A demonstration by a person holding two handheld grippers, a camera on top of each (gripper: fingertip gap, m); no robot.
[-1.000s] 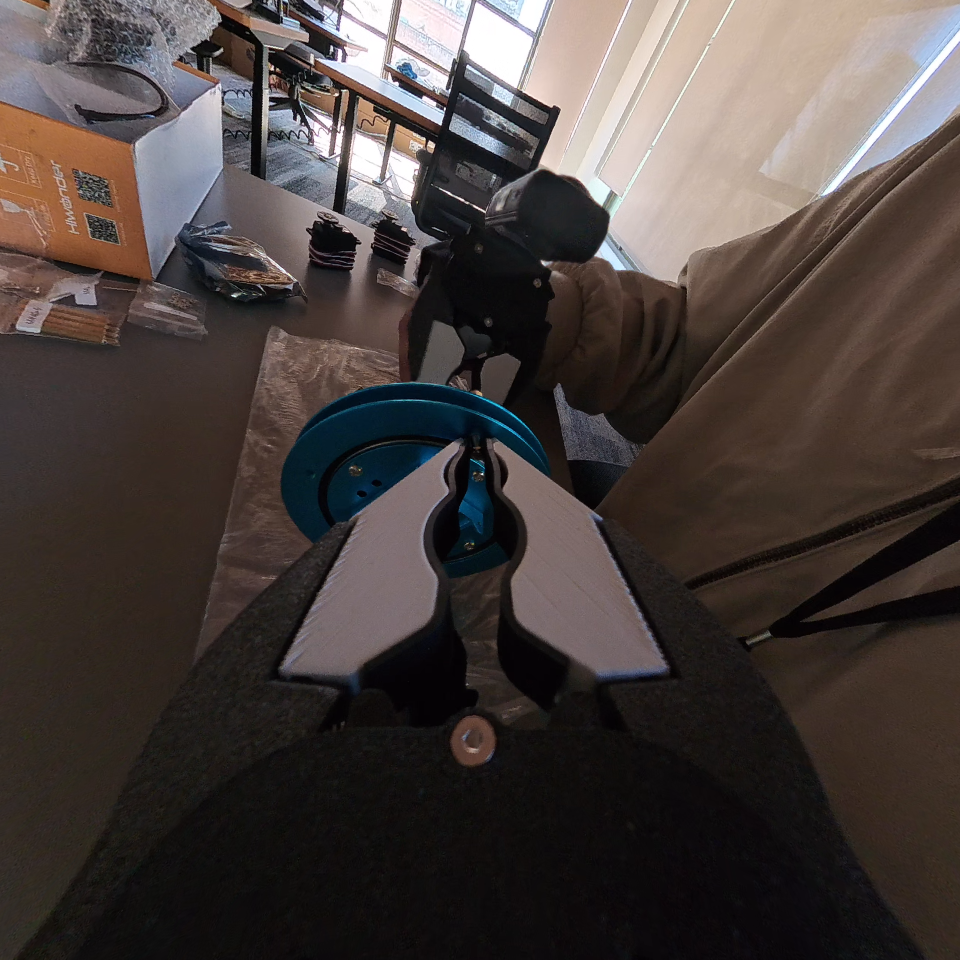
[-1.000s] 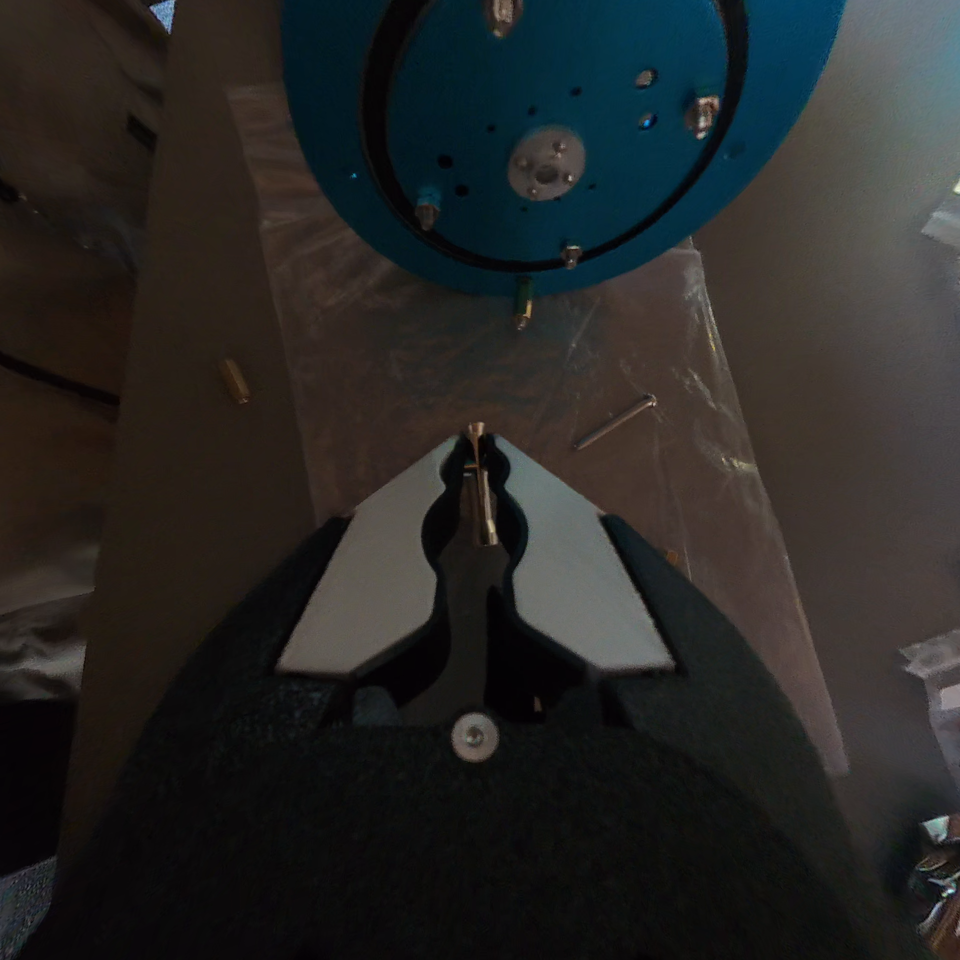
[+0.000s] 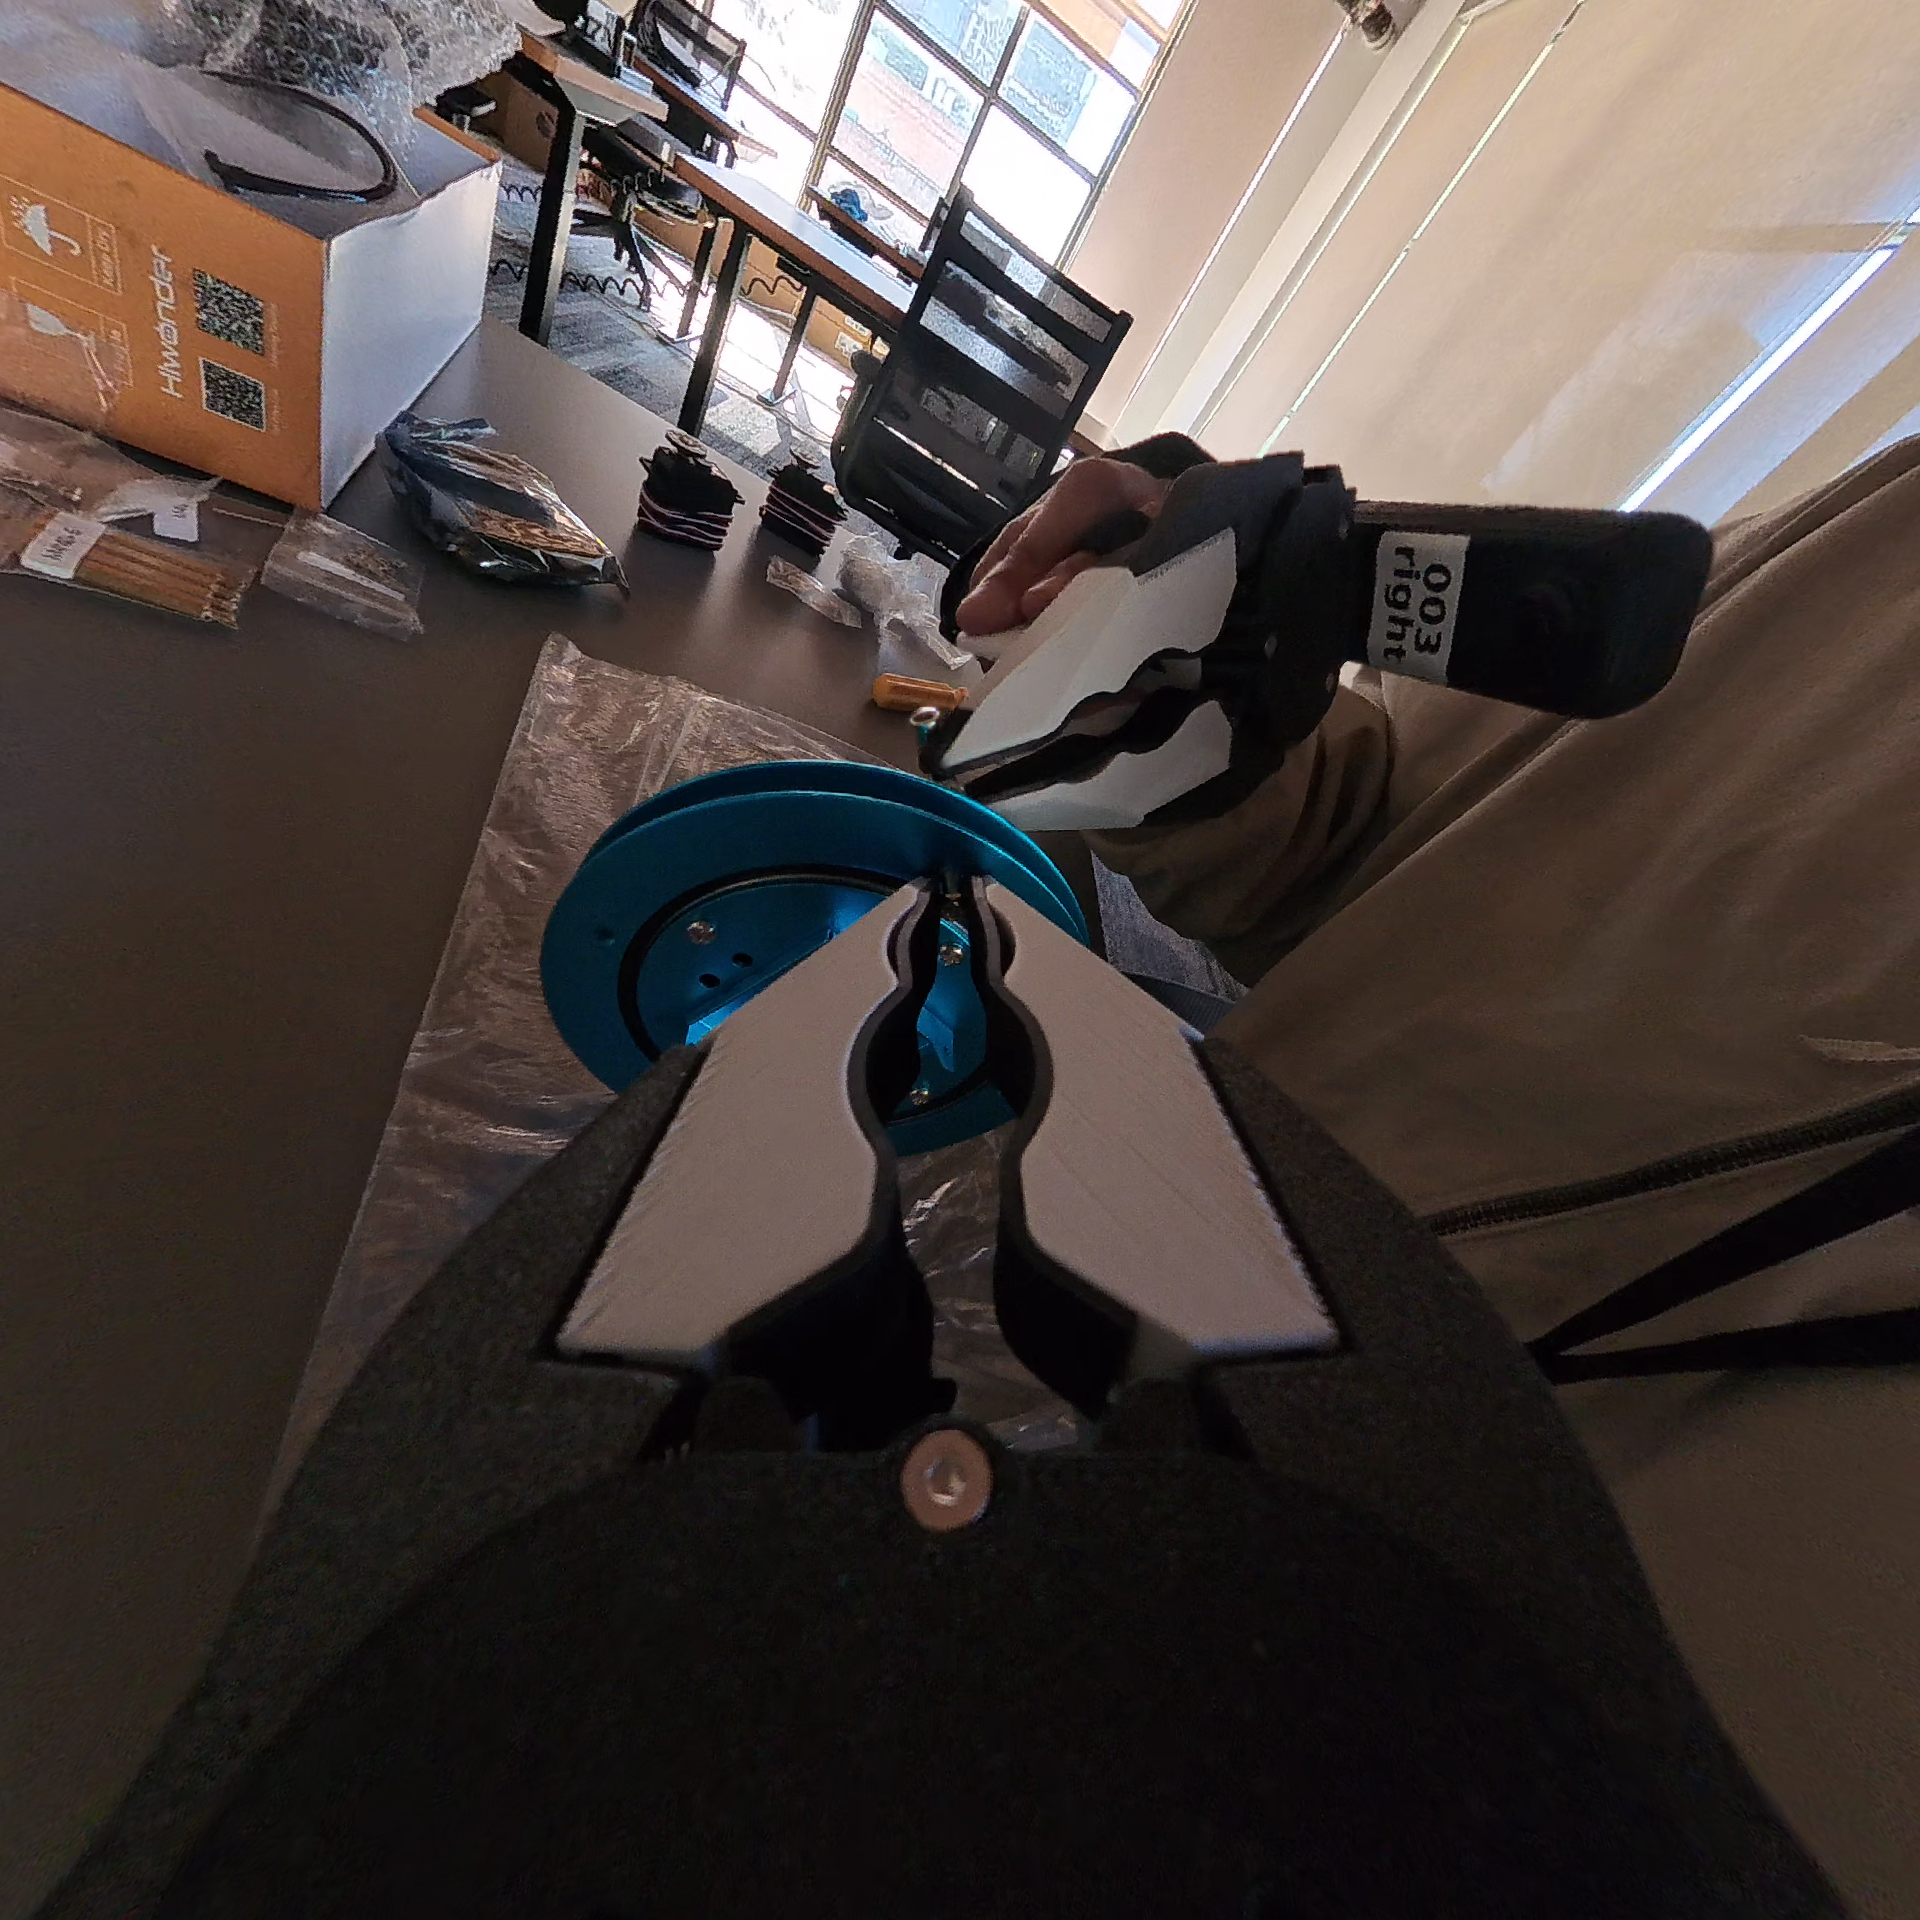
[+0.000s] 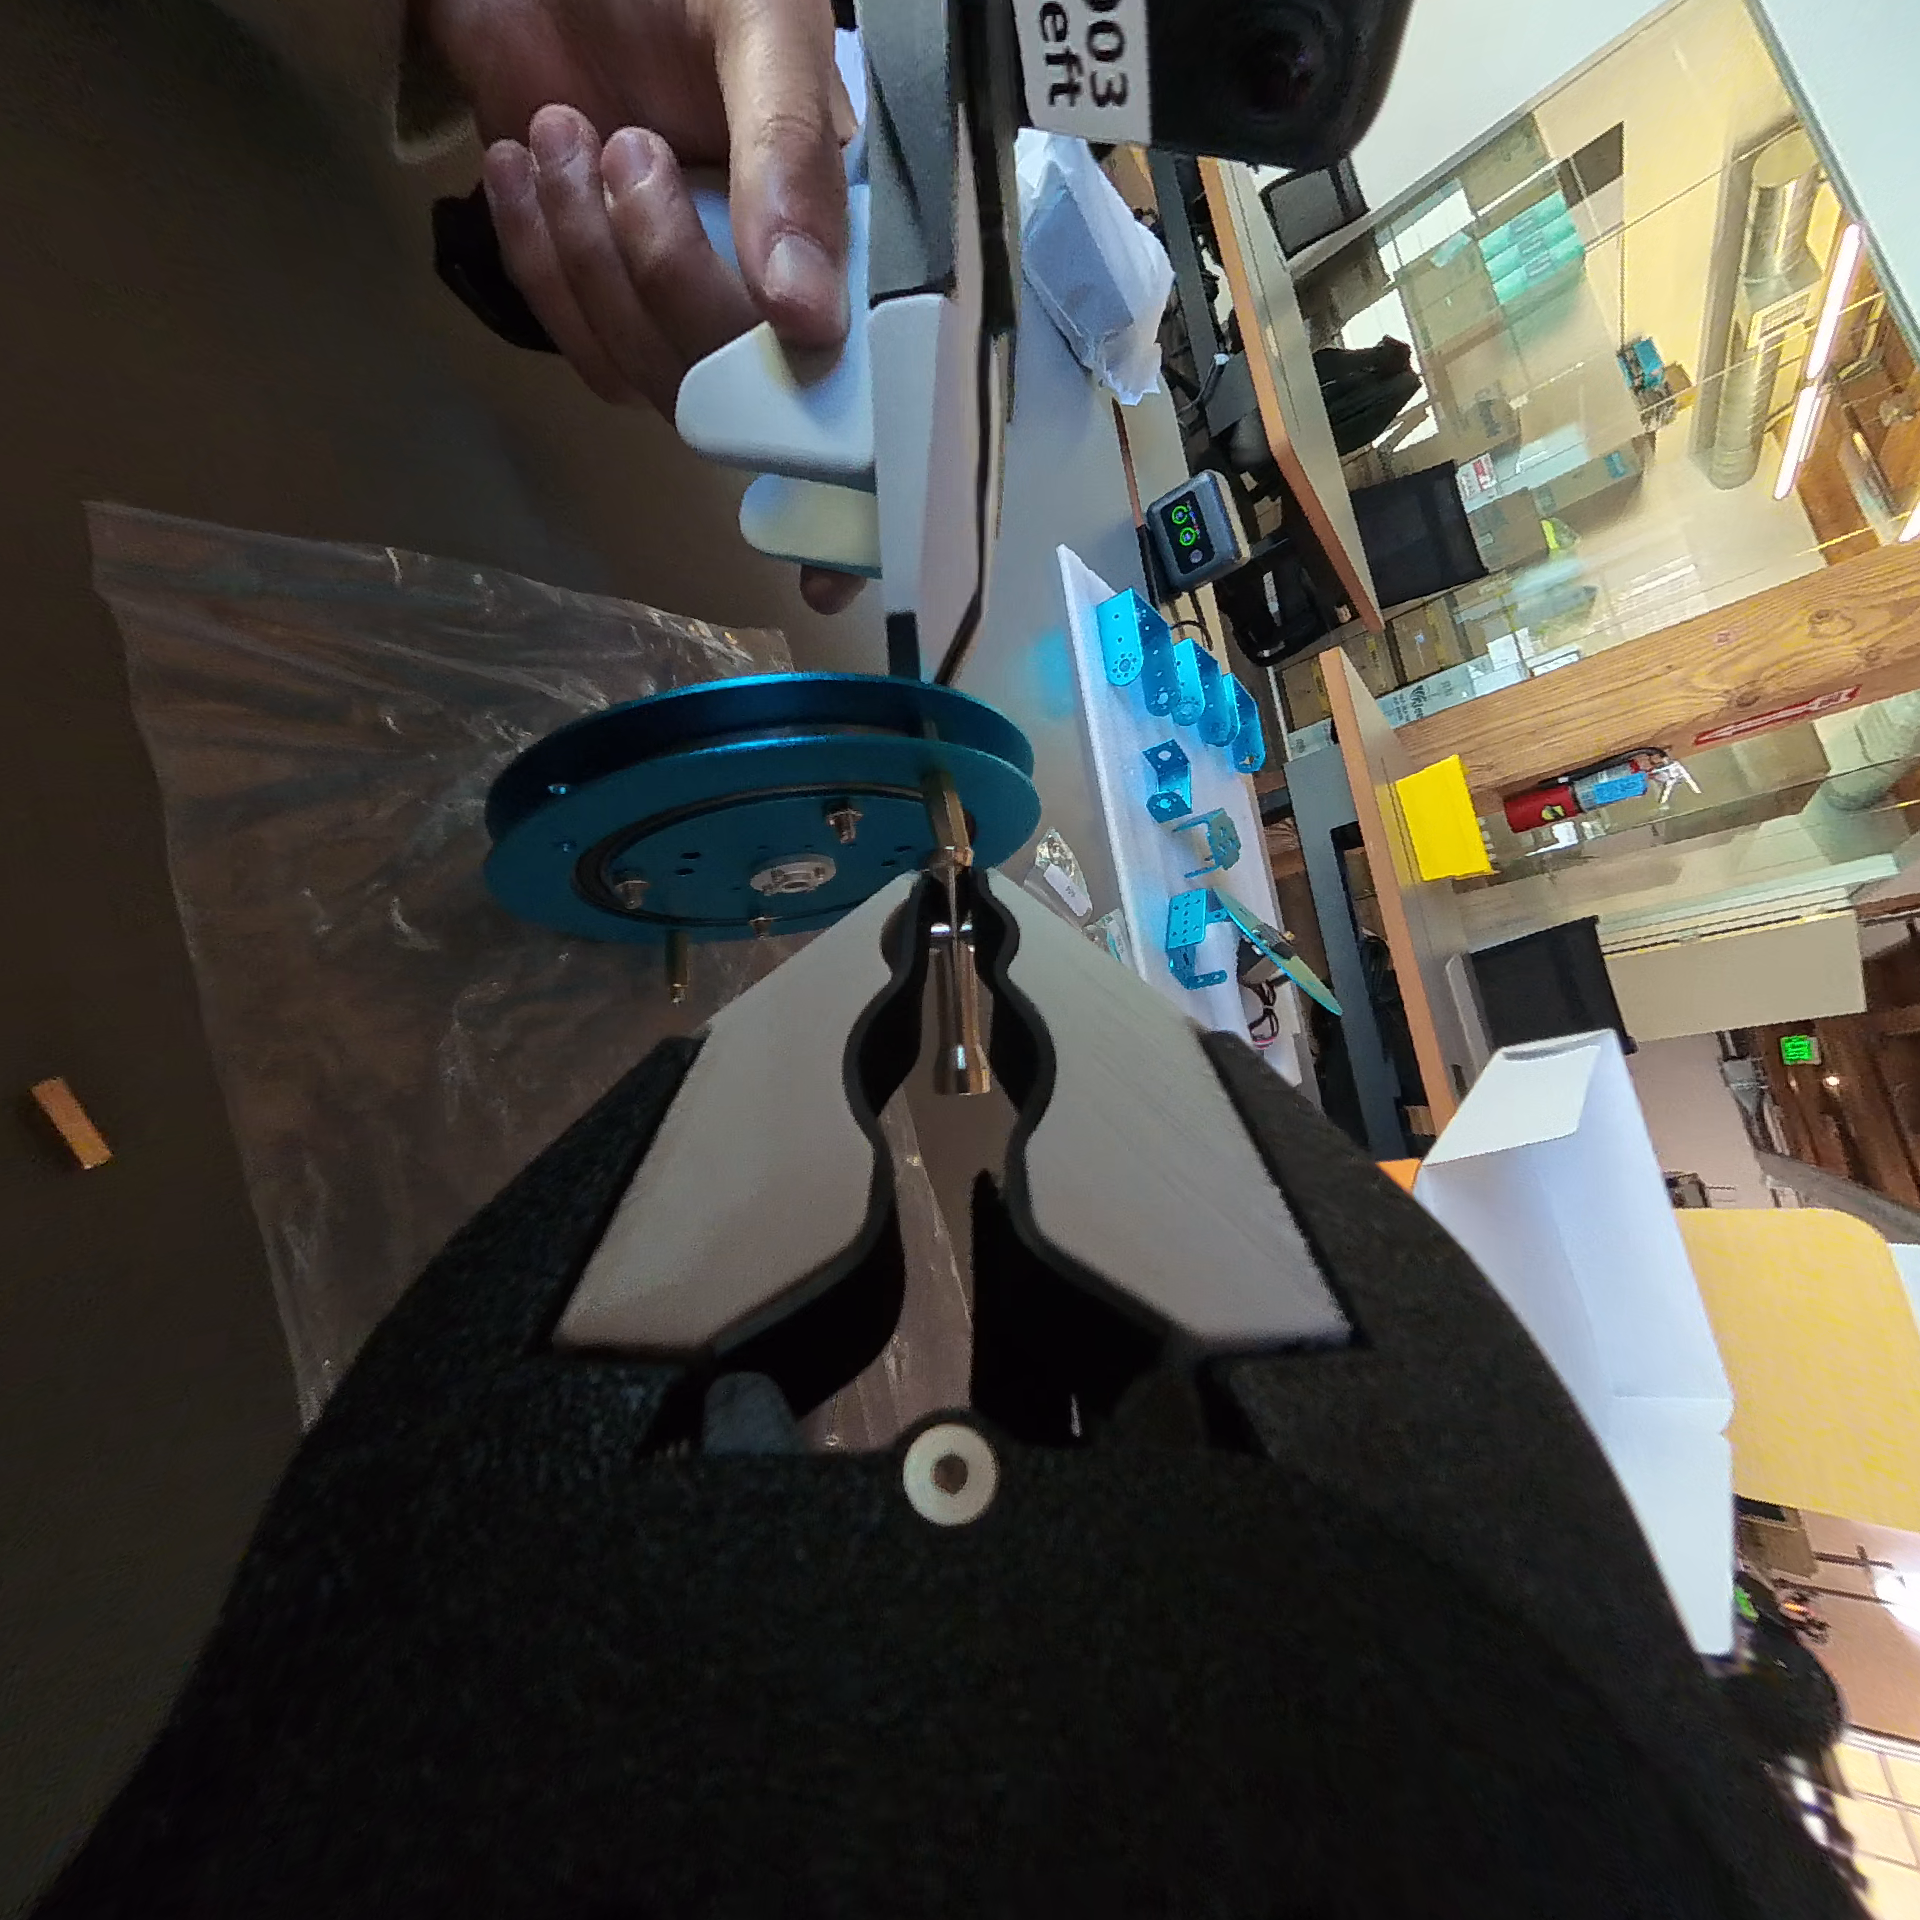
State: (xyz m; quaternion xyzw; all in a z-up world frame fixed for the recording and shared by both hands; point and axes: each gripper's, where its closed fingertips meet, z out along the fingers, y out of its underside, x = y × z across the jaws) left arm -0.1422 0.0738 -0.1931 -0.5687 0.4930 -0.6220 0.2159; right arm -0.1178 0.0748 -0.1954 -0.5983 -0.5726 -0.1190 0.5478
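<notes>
At 12 o'clock of the left gripper (image 3: 951,894), its fingers are closed on the rim of the blue double-flanged disc (image 3: 727,831), which is held above a clear plastic bag (image 3: 582,727) on the dark table (image 3: 208,831). Right gripper (image 4: 948,883): fingers closed on a metal standoff (image 4: 954,997), whose tip touches the disc's lower flange at 12 o'clock.

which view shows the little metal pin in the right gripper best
The right wrist view: the metal pin lies lengthwise in the shut right gripper, tip at the blue disc. The left wrist view shows only its end poking from that gripper.
</notes>
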